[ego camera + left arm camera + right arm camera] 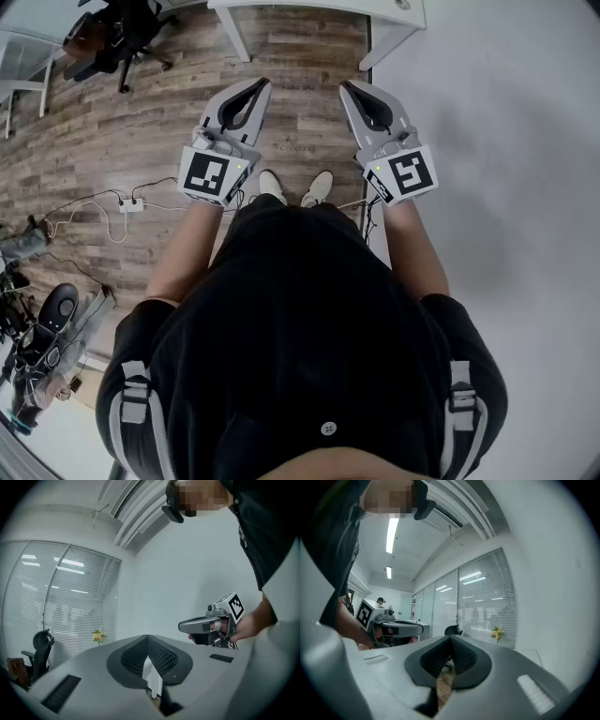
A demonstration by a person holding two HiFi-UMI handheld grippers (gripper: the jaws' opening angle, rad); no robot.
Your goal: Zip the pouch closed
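No pouch shows in any view. In the head view a person in a dark top holds both grippers out level over a wooden floor. My left gripper (261, 84) has its jaws together with nothing between them, and my right gripper (347, 86) stands the same way beside it. In the left gripper view my left gripper's (147, 637) dark pads meet at the tip, and the right gripper (180, 626) is seen at the right in a hand. In the right gripper view my right gripper's (451, 637) pads also meet, with the left gripper (421, 629) at the left.
A white table (309, 9) stands ahead, a black office chair (117, 37) at the far left. A power strip with cables (129, 203) lies on the floor, and some equipment (47, 328) sits at the lower left. A white wall (506, 112) runs along the right. Window blinds and a flower pot (98, 636) are beyond.
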